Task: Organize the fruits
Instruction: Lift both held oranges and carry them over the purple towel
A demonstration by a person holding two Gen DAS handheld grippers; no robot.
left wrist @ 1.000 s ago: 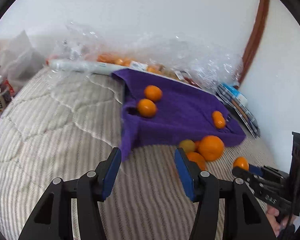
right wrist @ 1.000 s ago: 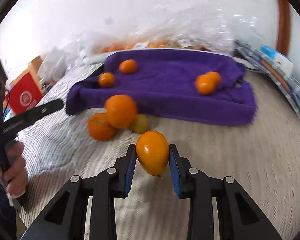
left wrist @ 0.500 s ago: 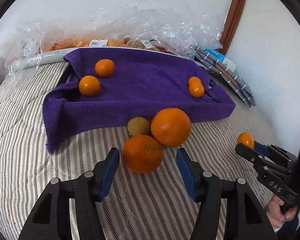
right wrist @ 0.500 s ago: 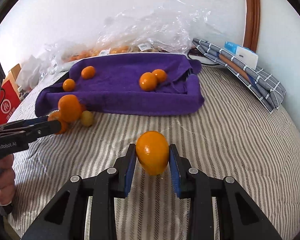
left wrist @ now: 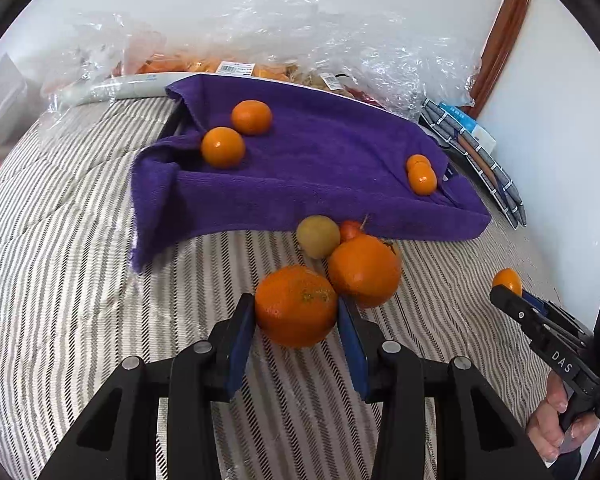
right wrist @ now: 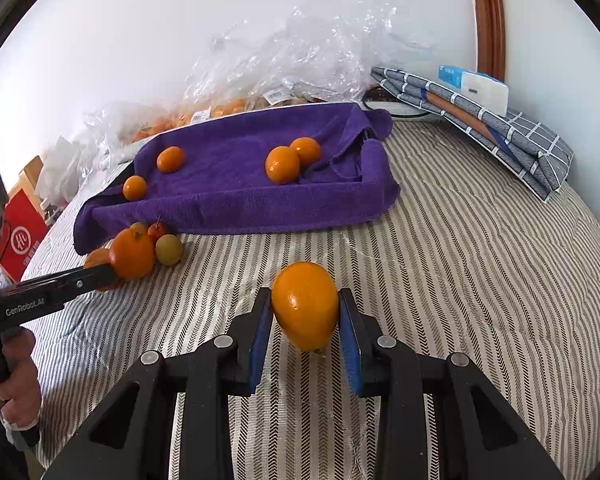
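Since the earlier frame the left gripper (left wrist: 296, 320) had advanced and clamped the nearest orange (left wrist: 296, 306) on the bedcover (left wrist: 60, 300). The right gripper (right wrist: 305, 324) gripped a small orange (right wrist: 305, 310). Lifting risked rolling the touching neighbour orange (left wrist: 364, 270).

Open striped bed (right wrist: 440, 264) right of frame, passable. Fruit cluster (left wrist: 340, 248) crowds purple towel's (left wrist: 300, 168) front edge, lower center; plastic bags (left wrist: 300, 40) block behind towel; folded cloths (right wrist: 500, 132) upper right.

Towel (left wrist: 320, 168) fuzzy cloth; bags (left wrist: 340, 44) clear crinkly plastic; orange (right wrist: 305, 316) glossy.
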